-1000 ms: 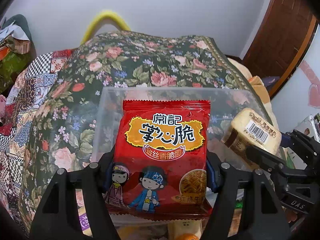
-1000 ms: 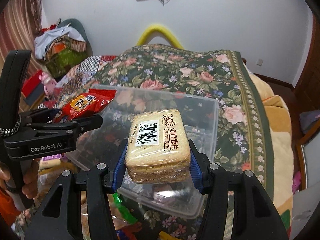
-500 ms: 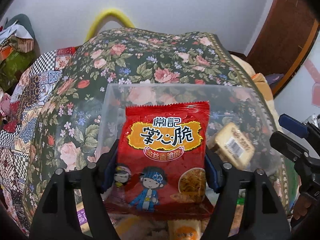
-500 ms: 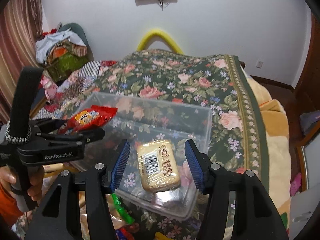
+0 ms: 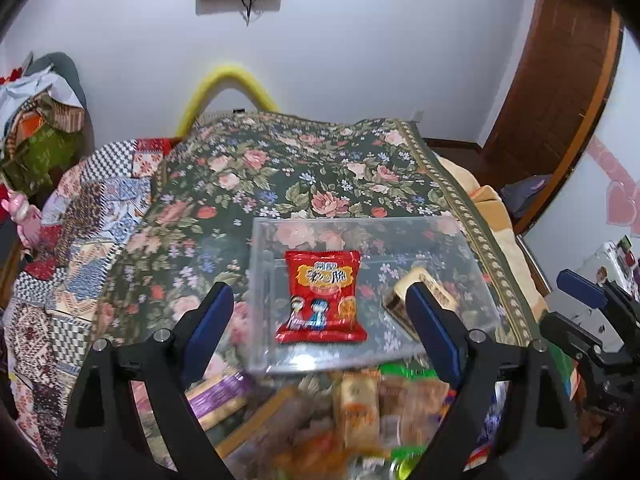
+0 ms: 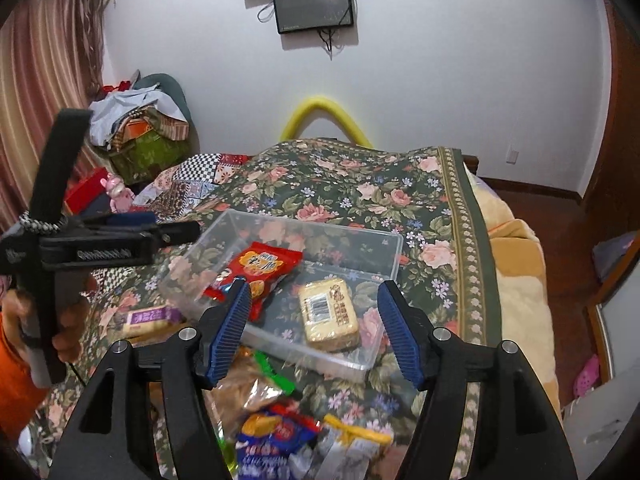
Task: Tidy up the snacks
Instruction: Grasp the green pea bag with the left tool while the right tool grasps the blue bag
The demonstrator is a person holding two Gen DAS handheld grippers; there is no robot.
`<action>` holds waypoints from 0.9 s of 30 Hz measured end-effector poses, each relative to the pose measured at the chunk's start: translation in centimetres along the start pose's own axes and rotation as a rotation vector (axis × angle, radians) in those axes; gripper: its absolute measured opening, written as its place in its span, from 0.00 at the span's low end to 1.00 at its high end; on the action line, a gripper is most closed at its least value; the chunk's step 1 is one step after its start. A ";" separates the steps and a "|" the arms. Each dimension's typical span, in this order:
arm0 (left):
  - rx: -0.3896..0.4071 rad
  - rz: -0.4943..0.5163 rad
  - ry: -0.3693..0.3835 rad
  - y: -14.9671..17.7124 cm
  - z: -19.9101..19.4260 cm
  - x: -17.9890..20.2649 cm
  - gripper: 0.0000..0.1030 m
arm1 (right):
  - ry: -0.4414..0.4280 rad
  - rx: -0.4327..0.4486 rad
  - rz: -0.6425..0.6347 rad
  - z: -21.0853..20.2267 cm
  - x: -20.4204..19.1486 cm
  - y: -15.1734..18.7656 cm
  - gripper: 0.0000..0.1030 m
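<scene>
A clear plastic box (image 5: 472, 268) (image 6: 394, 246) sits on the flowered bedspread. A red snack packet (image 5: 322, 298) (image 6: 260, 270) lies in its left part. A wrapped beige cracker block (image 6: 328, 314) (image 5: 430, 286) lies in its right part. My left gripper (image 5: 320, 322) is open and empty, above and behind the box. My right gripper (image 6: 314, 330) is open and empty, above the box's near edge. The left gripper also shows in the right wrist view (image 6: 120, 240).
Several loose snack packs (image 6: 288, 432) (image 5: 344, 412) lie on the bedspread in front of the box. A purple-labelled bar (image 6: 146, 318) lies left of the box. The flowered bedspread (image 6: 360, 184) stretches beyond. A clothes pile (image 6: 136, 128) sits at far left.
My left gripper opened and let the red packet drop into the box, then drew back. My right gripper, after releasing the cracker block into the box, also drew back and up.
</scene>
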State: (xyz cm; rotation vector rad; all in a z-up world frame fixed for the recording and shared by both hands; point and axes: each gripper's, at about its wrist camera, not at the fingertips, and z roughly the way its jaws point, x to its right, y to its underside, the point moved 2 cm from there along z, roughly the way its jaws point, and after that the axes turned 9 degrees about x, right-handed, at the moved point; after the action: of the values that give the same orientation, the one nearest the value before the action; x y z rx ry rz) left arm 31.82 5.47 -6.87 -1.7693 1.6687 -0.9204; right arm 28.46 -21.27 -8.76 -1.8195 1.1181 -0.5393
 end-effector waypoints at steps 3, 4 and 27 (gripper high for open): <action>0.017 0.024 -0.013 1.0 -2.7 -0.5 0.86 | -0.007 0.011 0.001 -1.5 -0.6 0.7 0.65; 0.018 0.028 -0.015 1.4 -3.5 -0.6 0.86 | -0.009 0.011 0.002 -2.0 -0.8 1.0 0.65; -0.236 -0.036 -0.053 20.8 -7.9 -5.6 0.87 | 0.012 -0.153 0.059 -3.9 -1.9 10.4 0.67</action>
State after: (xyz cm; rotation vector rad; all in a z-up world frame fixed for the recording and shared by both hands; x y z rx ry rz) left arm 12.60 9.69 -18.67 -1.9654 1.7761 -0.7084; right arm 19.81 -23.26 -15.64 -1.9090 1.2463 -0.4416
